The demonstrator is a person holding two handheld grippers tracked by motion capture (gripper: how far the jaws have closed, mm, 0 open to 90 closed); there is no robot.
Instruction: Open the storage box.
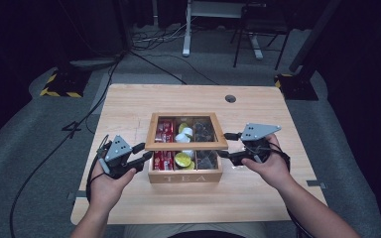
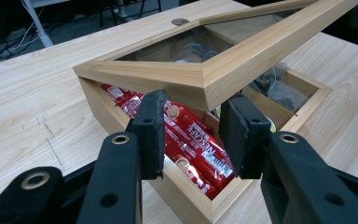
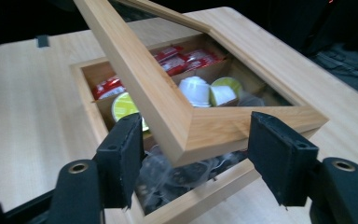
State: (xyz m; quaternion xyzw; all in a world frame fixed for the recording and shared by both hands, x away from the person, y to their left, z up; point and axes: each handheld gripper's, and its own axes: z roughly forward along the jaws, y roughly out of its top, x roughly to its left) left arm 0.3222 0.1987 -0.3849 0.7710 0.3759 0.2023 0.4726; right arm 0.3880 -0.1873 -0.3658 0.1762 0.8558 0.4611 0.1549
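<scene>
Here the wooden tea box (image 1: 185, 176) sits mid-frame in the high view on the table (image 1: 129, 104), its glass-paned lid (image 1: 186, 145) partly raised. My left gripper (image 2: 193, 135) and right gripper (image 3: 193, 156) each straddle a front lid corner, jaws spread, grasping nothing. Red sachets (image 2: 193, 140) fill the box's left compartment, capsules (image 3: 196, 91) the middle.

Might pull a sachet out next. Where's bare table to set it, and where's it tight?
Bare table lies left of the tea box, behind it toward the cable hole, and along the near edge. Crowded: the box's front corners, where the left gripper, right gripper and raised lid meet.
</scene>
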